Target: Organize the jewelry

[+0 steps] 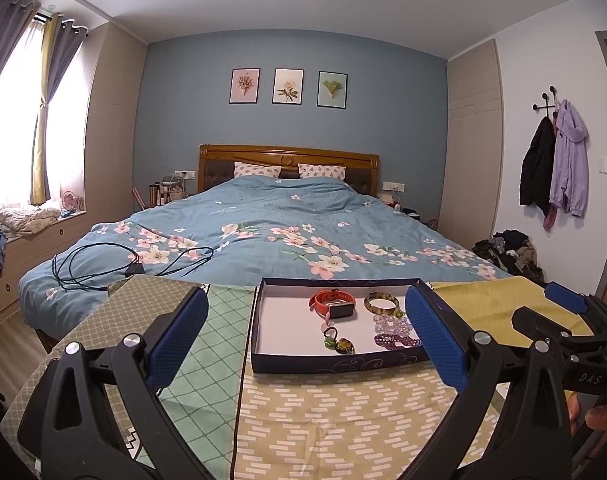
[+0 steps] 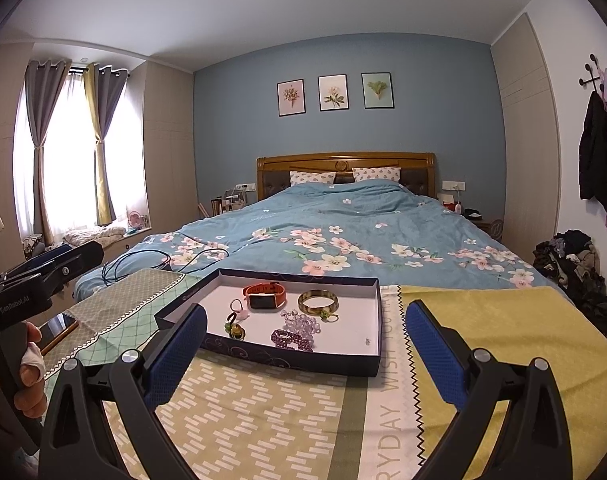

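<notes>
A: How do the 2 grippers stand?
B: The left gripper (image 1: 303, 334) has its blue pads spread wide, nothing between them. The right gripper (image 2: 305, 340) is spread just as wide.
A: Any hands?
B: A hand (image 2: 25, 376) grips the left handle.

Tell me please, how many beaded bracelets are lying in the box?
2. A clear bead bracelet lies in the box in front of the gold bangle. A purple bead bracelet lies just nearer the front wall, touching it. None seems hidden.
</notes>
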A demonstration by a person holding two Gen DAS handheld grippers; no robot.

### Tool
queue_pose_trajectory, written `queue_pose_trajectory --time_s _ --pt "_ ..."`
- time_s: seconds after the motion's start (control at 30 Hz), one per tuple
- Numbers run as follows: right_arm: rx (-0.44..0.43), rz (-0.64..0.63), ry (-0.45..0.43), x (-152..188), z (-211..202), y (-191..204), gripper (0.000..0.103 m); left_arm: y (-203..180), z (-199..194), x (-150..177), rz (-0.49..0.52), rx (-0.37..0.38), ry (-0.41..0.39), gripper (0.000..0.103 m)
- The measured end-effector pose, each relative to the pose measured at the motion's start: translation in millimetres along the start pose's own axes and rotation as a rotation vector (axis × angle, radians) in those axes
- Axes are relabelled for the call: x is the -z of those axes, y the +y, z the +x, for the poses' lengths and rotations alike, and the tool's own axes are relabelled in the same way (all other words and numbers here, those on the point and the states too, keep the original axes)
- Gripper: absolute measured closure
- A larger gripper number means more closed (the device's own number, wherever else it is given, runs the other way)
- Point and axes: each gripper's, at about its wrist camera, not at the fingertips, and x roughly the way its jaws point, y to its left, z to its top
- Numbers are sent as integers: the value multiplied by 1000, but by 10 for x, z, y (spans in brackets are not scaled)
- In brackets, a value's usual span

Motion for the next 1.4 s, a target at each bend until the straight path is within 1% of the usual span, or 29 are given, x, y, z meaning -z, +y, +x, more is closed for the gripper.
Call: queue_pose_trajectory --time_s 0.37,0.83,1.4 --pt "11 5 -26 -16 -66 3 7 -36 -48 -5 -3 -3 -16 6" --pt "2 9 -50 -60 -67 46 7 -49 -78 11 -7 -21 -26 6" --pt "13 1 -72 -75 -113 84 7 -53 -87 32 -6 -17 -32 6"
